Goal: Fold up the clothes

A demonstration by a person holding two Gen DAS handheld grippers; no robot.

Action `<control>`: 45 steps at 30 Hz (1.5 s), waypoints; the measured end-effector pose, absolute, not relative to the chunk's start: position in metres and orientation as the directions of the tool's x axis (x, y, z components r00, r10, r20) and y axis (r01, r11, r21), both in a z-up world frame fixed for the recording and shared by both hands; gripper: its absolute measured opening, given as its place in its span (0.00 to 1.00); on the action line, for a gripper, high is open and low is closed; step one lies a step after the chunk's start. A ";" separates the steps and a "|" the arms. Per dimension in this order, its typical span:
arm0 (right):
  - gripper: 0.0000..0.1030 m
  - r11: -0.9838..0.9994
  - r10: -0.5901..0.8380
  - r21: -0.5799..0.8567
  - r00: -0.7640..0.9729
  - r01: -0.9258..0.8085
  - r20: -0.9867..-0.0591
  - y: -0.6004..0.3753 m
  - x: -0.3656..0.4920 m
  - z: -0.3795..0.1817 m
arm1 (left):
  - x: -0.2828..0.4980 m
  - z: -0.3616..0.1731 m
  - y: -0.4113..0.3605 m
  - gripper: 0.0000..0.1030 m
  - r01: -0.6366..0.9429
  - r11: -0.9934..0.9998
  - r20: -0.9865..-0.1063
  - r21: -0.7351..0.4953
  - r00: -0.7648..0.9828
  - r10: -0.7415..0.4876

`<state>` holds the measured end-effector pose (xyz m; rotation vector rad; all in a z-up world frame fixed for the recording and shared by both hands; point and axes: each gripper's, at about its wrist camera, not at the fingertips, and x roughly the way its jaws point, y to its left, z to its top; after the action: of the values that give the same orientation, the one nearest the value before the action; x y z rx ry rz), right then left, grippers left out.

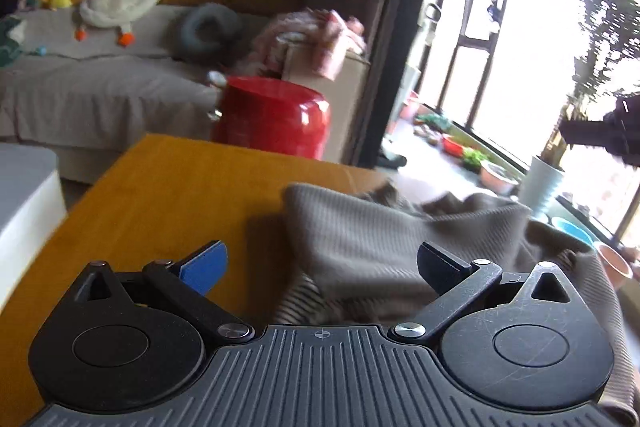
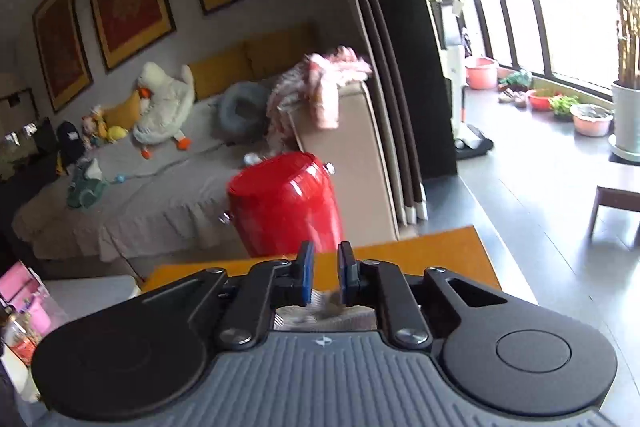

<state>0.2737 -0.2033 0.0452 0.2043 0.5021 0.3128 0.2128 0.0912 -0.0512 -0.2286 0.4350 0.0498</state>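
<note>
1. The step in hand looks like an early one: the grey ribbed garment lies bunched on the wooden table, not yet spread flat.
2. The left gripper stands wide and empty, the garment from 12 to 3 o'clock of it.
3. The right gripper is narrowed with a gap showing; cloth sits low between its fingers, but whether it is pinched I cannot tell.
4. Next, I judge, the left should take an edge and pull the garment flat.
5. Count: one grey garment with a striped layer beneath, one table, one red stool.
</note>
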 end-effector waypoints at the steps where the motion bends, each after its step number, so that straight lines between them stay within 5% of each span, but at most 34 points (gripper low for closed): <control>1: 0.22 0.942 0.320 0.252 0.827 -0.223 -0.462 -0.206 0.278 0.036 | 0.214 -0.049 0.101 1.00 -0.140 0.968 -0.415 -0.210 0.909 0.042; 6: 0.28 0.950 0.275 0.279 0.800 -0.141 -0.533 -0.218 0.314 -0.003 | 0.215 -0.044 0.139 1.00 -0.217 0.918 -0.422 -0.333 0.904 0.061; 8: 0.50 0.934 0.294 0.340 0.779 -0.110 -0.554 -0.225 0.330 -0.018 | 0.213 -0.042 0.137 1.00 -0.149 0.908 -0.403 -0.392 0.915 -0.024; 9: 0.53 0.921 0.311 0.377 0.766 -0.097 -0.563 -0.227 0.337 -0.025 | 0.212 -0.042 0.133 1.00 -0.099 0.906 -0.391 -0.411 0.917 -0.077; 10: 0.51 0.904 0.338 0.419 0.750 -0.090 -0.569 -0.227 0.342 -0.032 | 0.211 -0.043 0.127 1.00 -0.026 0.902 -0.378 -0.432 0.913 -0.155; 13: 0.11 0.862 0.411 0.496 0.719 -0.105 -0.561 -0.223 0.341 -0.035 | 0.210 -0.050 0.102 1.00 0.141 0.886 -0.378 -0.441 0.867 -0.326; 18: 0.09 0.809 0.449 0.564 0.791 -0.164 -0.415 -0.233 0.297 0.029 | 0.208 -0.059 0.069 1.00 0.207 0.924 -0.415 -0.320 0.847 -0.334; 24: 0.14 0.902 0.298 0.387 0.927 -0.194 -0.230 -0.236 0.240 0.115 | 0.210 -0.065 0.073 1.00 0.150 0.927 -0.442 -0.343 0.845 -0.300; 26: 0.26 0.918 0.269 0.348 0.944 -0.191 -0.193 -0.240 0.231 0.126 | 0.211 -0.066 0.079 1.00 0.111 0.928 -0.455 -0.357 0.847 -0.276; 28: 0.35 0.919 0.265 0.352 0.939 -0.178 -0.218 -0.246 0.232 0.123 | 0.213 -0.066 0.084 1.00 0.069 0.929 -0.467 -0.364 0.850 -0.246; 37: 0.35 0.967 0.232 0.204 0.850 -0.151 -0.473 -0.246 0.262 0.043 | 0.211 -0.066 0.094 1.00 0.001 0.925 -0.486 -0.379 0.851 -0.200; 41: 0.52 0.959 0.283 0.170 0.771 -0.226 -0.571 -0.241 0.282 -0.002 | 0.215 -0.065 0.096 1.00 0.011 0.923 -0.486 -0.386 0.847 -0.213; 43: 0.52 0.950 0.310 0.225 0.743 -0.216 -0.593 -0.244 0.292 -0.018 | 0.214 -0.065 0.096 1.00 0.024 0.921 -0.482 -0.389 0.847 -0.226; 45: 0.38 0.931 0.351 0.299 0.728 -0.207 -0.589 -0.244 0.297 -0.021 | 0.211 -0.064 0.095 1.00 0.060 0.915 -0.461 -0.398 0.850 -0.256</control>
<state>0.2969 -0.2439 -0.0211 0.2191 0.6909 0.3104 0.2114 0.0947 -0.0640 -0.3830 0.5322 -0.1711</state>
